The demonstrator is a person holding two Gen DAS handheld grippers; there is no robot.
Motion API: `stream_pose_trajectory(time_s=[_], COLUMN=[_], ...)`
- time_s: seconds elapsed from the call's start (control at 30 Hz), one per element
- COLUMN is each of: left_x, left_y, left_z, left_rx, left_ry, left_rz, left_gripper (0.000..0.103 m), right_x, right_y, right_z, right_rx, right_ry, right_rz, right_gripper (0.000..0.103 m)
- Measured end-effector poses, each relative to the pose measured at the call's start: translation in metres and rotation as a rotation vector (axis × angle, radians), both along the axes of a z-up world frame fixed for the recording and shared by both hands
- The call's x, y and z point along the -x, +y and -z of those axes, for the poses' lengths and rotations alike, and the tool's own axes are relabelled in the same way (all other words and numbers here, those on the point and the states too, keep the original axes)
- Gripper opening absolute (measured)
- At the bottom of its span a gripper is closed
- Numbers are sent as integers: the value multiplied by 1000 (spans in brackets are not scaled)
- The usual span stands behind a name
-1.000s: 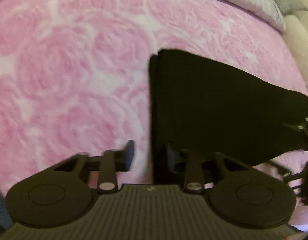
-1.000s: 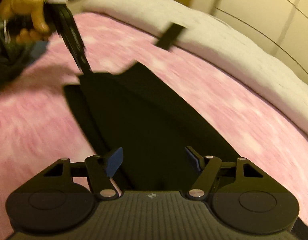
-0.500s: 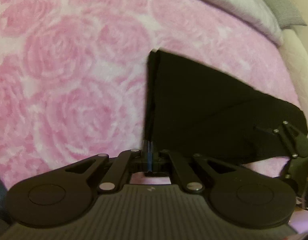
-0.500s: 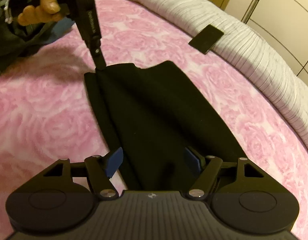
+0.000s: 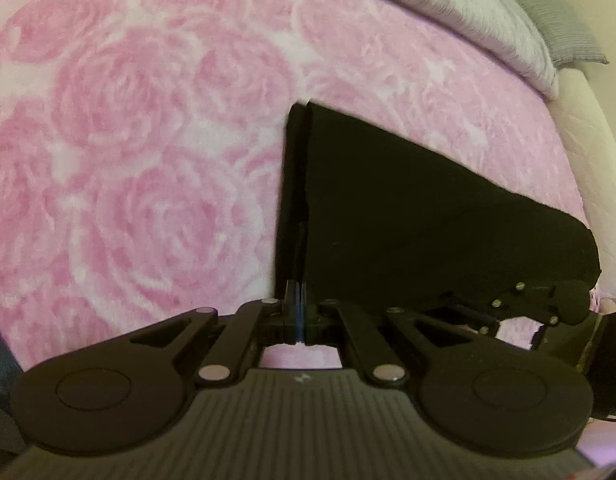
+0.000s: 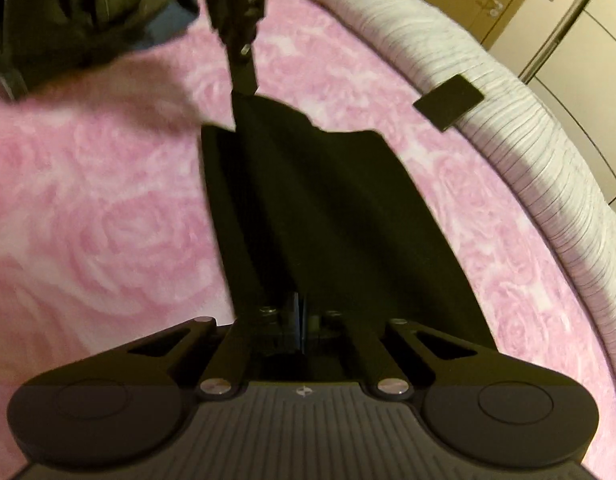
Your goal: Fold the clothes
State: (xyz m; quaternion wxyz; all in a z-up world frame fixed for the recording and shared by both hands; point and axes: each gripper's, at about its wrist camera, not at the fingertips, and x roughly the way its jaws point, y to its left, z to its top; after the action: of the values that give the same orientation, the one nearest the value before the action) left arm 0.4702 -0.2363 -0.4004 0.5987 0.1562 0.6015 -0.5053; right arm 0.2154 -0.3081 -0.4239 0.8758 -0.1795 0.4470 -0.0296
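A black garment (image 5: 407, 216) lies folded on a pink rose-patterned blanket (image 5: 128, 160). My left gripper (image 5: 296, 300) is shut on the garment's near corner along its left edge. My right gripper (image 6: 298, 312) is shut on the other end of the garment (image 6: 327, 208). In the right wrist view the left gripper (image 6: 242, 76) pinches the far corner and lifts it slightly. In the left wrist view the right gripper (image 5: 523, 300) shows at the garment's right end.
A grey striped duvet (image 6: 527, 152) is bunched along the far side of the bed, with a small black rectangle (image 6: 447, 102) lying on it. Wardrobe doors (image 6: 579, 32) stand behind. A grey pillow (image 5: 567, 36) lies at the bed's end.
My left gripper closed on the garment's corner first, then my right gripper closed on the opposite end. Both were open a second ago.
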Motion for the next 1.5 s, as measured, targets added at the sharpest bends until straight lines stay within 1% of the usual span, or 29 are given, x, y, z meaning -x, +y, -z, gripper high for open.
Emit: stream_pose_trajectory(time_s=[0.1, 0.17, 0.2, 0.23, 0.3, 0.33, 0.43, 0.5, 0.6, 0.67, 0.7, 0.77, 0.9, 0.97, 1.0, 1.03, 1.27, 1.3, 1.33, 1.37, 1.4, 1.43, 1.47, 1.5], left_x=[3, 2, 2, 1, -1, -2, -5, -5, -8, -5, -3, 1, 5, 5, 6, 6, 10, 12, 13, 13, 13, 13, 10, 10], left_y=[-1, -1, 0, 1, 4, 5, 6, 7, 12, 12, 12, 12, 11, 9, 7, 5, -3, -4, -5, -6, -7, -8, -8, -9], left_z=[18, 18, 15, 13, 11, 13, 24, 33, 47, 45, 43, 37, 12, -1, -8, -13, -47, -50, -53, -56, -61, -66, -70, -74], left_rx=[-41, -48, -45, -44, -40, -39, -42, -52, -53, -43, -40, -33, 13, 28, 33, 35, 68, 75, 85, 97, 116, 139, 174, 199], left_ry=[14, 10, 1, -10, 1, 27, 113, 165, 222, 218, 207, 180, 148, 151, 154, 159, 226, 226, 229, 225, 211, 194, 182, 134], left_rz=[-4, -17, -30, -41, -67, -81, -127, -168, -264, -278, -273, -270, -262, -259, -259, -258, -232, -223, -213, -196, -171, -144, -121, -85], left_gripper=[0, 0, 5, 10, 12, 16, 18, 23, 24, 23, 19, 7, 5, 5, 5, 5, 5, 4, 1, 1, 1, 6, 15, 45], right_x=[0, 0, 1, 2, 9, 12, 24, 31, 42, 50, 53, 58, 62, 56, 50, 42, -28, -39, -49, -59, -69, -74, -71, -65], right_y=[4, 5, 5, 5, 5, 5, 7, 9, 11, 10, 9, 5, 5, 11, 15, 21, 44, 47, 50, 54, 57, 55, 48, 42], right_z=[8, 13, 11, 7, -2, -6, -12, -13, -12, -11, -11, -11, -13, -16, -18, -20, -9, -7, -6, -4, -2, -3, -8, -14], right_rx=[-12, -13, -17, -23, -42, -53, -80, -96, -118, -125, -128, -136, -139, -122, -112, -104, 36, 57, 79, 100, 121, 117, 86, 61], right_ry=[33, 49, 47, 40, 19, 8, 9, 17, 23, 27, 29, 36, 29, 4, -18, -46, -160, -175, -190, -205, -221, -230, -237, -252], right_rz=[-19, -25, -23, -16, 17, 35, 89, 119, 162, 186, 199, 227, 248, 239, 227, 211, 188, 186, 184, 181, 179, 187, 204, 217], right_gripper=[0, 0, 6, 24, 43, 45, 47, 50, 56, 56, 56, 58, 60, 67, 73, 74, 74, 70, 54, 44, 16, 1, 1, 1])
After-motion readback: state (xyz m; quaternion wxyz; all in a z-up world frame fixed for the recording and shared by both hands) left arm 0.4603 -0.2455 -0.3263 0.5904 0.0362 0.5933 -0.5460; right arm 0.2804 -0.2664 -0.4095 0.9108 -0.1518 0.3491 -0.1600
